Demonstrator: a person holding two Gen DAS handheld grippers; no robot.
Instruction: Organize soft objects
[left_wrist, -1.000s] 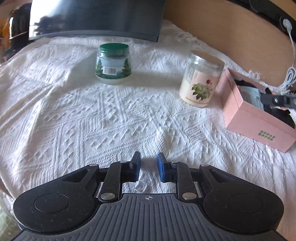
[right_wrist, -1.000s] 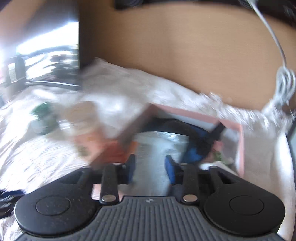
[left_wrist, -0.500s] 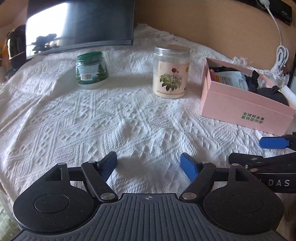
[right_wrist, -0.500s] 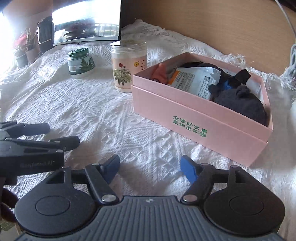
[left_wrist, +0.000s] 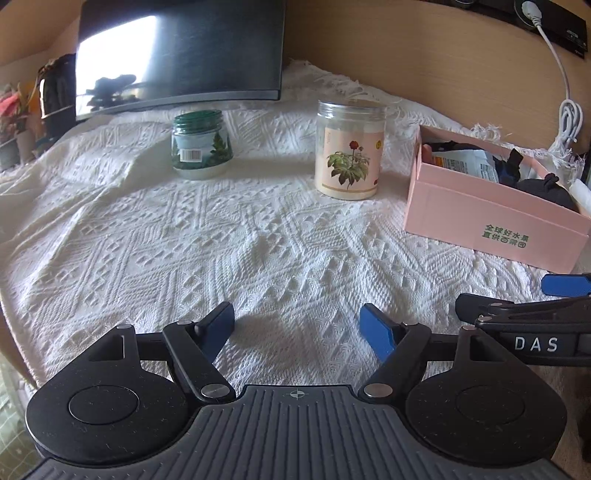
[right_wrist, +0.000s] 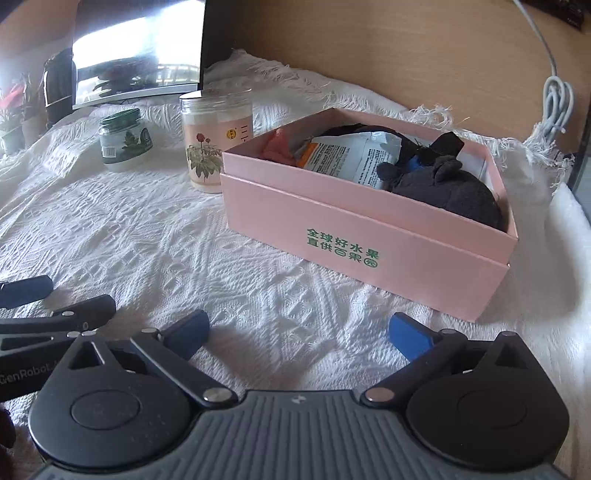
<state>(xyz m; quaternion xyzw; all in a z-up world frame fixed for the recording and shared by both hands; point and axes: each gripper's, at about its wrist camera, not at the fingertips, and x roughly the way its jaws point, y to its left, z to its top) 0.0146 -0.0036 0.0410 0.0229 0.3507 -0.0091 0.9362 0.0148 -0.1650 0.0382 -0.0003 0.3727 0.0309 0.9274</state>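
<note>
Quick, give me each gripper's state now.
Left gripper: open, fingers spread, holding nothing.
Right gripper: open, fingers spread, holding nothing.

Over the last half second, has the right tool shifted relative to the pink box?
Hardly. In its own view the pink box sits in nearly the same spot ahead of the right tool, whose jaws stay wide open; a second ago the view was blurred with motion.

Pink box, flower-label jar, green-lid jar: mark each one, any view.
pink box (right_wrist: 369, 236): right wrist view, on its front wall above the green print.
flower-label jar (left_wrist: 349, 162): left wrist view, on the flower label.
green-lid jar (left_wrist: 201, 153): left wrist view, on the body below the lid.
</note>
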